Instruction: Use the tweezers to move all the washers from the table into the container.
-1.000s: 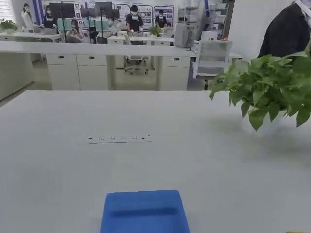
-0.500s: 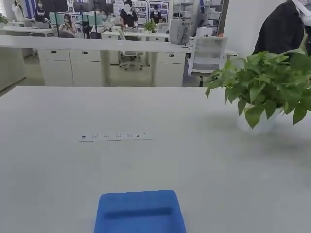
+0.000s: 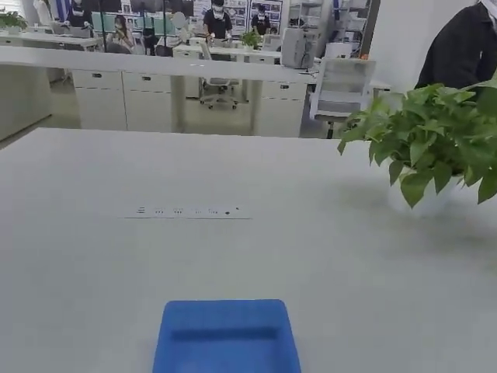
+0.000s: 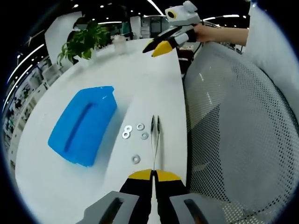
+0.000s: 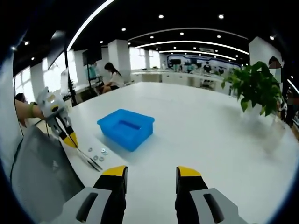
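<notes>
Evidently only the headset is shifting: container (image 3: pixel 225 336) is staying put on the counter (image 3: pixel 349 272). Left claw (image 4: pixel 153 172) is clenching tweezers (image 4: pixel 155 140) beside the washers (image 4: pixel 140 126), none transferred; right claw (image 5: pixel 152 173) is hanging released.

the container (image 3: pixel 225 334) is showing solid bright blue on the table (image 3: pixel 349 264), which is reading plain off-white. the washers (image 4: pixel 135 159) are glinting silver, the tweezers (image 4: pixel 155 140) grey. the left gripper (image 4: pixel 153 175) and right gripper (image 5: pixel 152 172) are wearing black jaws tipped yellow. the plant (image 3: pixel 435 148) is showing green, the chair (image 4: pixel 233 126) grey dotted mesh.

no legible text, labels or numbers
</notes>
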The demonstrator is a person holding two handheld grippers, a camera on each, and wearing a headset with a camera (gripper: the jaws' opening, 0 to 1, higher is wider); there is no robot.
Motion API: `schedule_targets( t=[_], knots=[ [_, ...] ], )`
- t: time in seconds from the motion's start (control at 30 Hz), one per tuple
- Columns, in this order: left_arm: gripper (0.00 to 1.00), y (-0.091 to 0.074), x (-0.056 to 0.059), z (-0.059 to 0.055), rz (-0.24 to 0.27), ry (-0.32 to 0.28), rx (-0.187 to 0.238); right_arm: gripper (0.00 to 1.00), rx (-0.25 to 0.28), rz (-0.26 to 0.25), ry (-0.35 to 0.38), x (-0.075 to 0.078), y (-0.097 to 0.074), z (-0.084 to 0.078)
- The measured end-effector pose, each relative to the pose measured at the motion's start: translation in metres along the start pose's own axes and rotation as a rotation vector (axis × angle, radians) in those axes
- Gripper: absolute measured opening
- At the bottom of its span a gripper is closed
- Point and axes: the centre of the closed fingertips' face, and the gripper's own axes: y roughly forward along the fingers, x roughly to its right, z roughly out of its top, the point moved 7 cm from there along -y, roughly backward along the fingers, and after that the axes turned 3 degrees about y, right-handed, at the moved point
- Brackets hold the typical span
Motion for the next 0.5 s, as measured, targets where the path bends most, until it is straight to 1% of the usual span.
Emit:
schedule_targets(
  t=[0.1, 0.13, 0.17, 0.23, 0.27, 0.33, 0.43, 0.47, 0.5],
  knots=[
    [0.0, -0.011, 0.001, 0.01, 0.002, -0.005, 0.032, 0.36, -0.071, 0.08, -0.126, -0.018, 0.009, 0.0],
    [0.0, -0.014, 0.002, 0.012, 0.003, -0.004, 0.038, 0.35, -0.068, 0.089, -0.146, -0.023, 0.011, 0.002],
    [0.0, -0.018, 0.003, 0.016, 0.003, -0.009, 0.05, 0.34, -0.088, 0.133, -0.189, -0.032, 0.012, 0.003],
    [0.0, -0.023, 0.004, 0.022, 0.009, -0.035, 0.087, 0.3, -0.101, 0.174, -0.25, -0.043, 0.015, 0.007],
    [0.0, -0.024, 0.004, 0.025, 0.008, -0.036, 0.099, 0.29, -0.09, 0.19, -0.239, -0.049, 0.018, 0.01],
    [0.0, -0.028, 0.007, 0.029, 0.006, -0.034, 0.107, 0.27, -0.069, 0.264, -0.25, -0.064, 0.024, 0.016],
    [0.0, -0.031, 0.01, 0.034, 0.011, -0.015, 0.103, 0.25, -0.069, 0.331, -0.278, -0.081, 0.034, 0.019],
    [0.0, -0.032, 0.011, 0.035, 0.011, -0.011, 0.102, 0.24, -0.068, 0.347, -0.277, -0.085, 0.038, 0.019],
    [0.0, -0.033, 0.012, 0.037, 0.01, -0.007, 0.101, 0.24, -0.073, 0.379, -0.287, -0.091, 0.043, 0.018]
  ],
)
